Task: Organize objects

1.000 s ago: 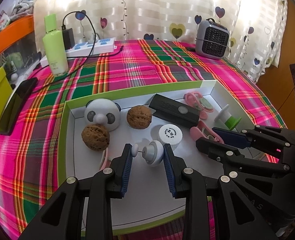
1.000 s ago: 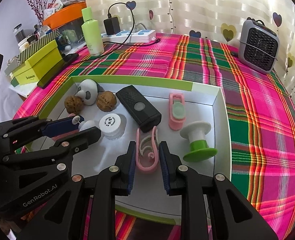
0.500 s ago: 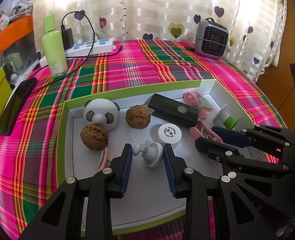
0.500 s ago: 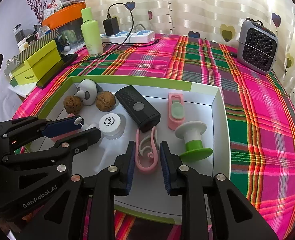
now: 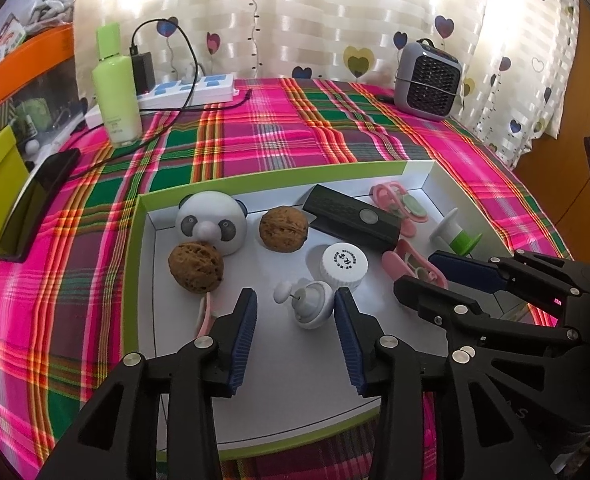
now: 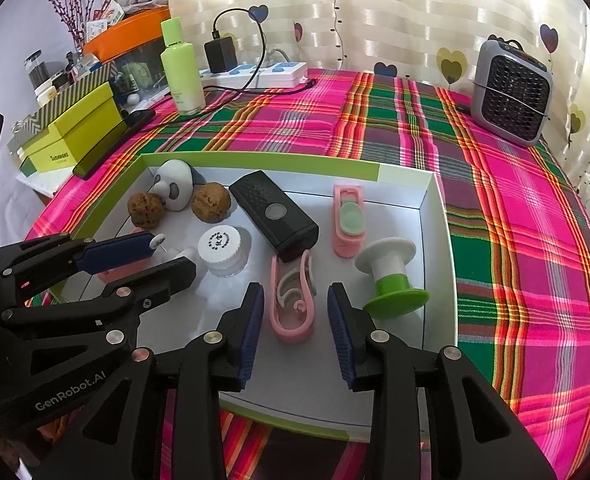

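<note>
My left claw (image 5: pixel 295 308) has just been opening; the white knob (image 5: pixel 311 306) lies loose between its pads in the tray (image 5: pixel 143 280), a jar (image 5: pixel 345 266) just beyond. My right claw (image 6: pixel 295 312) has likewise parted around the pink clip (image 6: pixel 293 304), spool (image 6: pixel 391 276) just right.

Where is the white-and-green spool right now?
The spool stands upright in the tray, near its right wall in the right wrist view, just right of the right gripper and in front of the pink clip.
</note>
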`<state>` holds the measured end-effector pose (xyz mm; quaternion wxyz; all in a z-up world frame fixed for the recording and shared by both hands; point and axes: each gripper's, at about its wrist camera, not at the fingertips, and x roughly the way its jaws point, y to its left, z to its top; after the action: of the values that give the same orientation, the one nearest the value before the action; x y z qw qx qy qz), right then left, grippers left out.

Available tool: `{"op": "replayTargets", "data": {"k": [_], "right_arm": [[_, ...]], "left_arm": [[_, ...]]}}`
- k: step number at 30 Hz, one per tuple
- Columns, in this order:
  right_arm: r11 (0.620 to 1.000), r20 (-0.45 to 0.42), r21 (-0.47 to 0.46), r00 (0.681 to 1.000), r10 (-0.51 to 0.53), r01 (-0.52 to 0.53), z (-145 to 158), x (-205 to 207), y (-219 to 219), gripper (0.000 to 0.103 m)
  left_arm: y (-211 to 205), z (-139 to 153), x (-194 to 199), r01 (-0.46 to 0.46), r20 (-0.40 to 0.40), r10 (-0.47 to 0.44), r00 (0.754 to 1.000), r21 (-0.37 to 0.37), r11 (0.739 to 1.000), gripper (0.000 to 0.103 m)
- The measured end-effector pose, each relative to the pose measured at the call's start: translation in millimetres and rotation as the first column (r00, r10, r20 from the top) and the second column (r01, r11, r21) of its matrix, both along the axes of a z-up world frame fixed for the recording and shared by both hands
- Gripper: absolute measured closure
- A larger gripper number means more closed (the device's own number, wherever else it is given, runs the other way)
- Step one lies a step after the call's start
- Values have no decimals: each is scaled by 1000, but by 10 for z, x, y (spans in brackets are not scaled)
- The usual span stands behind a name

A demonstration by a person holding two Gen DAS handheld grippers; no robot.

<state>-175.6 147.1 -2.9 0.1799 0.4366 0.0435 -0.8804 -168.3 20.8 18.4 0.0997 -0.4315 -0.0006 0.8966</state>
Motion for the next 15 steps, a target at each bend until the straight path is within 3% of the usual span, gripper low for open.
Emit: {"op": "replayTargets", "data": {"k": [15], "right_arm": [[1000,-35,-18,999,-15,15,120,200,39,65]], "left_arm": [[-19,151,205,-11,-41,11,999,6,1000,61]]}}
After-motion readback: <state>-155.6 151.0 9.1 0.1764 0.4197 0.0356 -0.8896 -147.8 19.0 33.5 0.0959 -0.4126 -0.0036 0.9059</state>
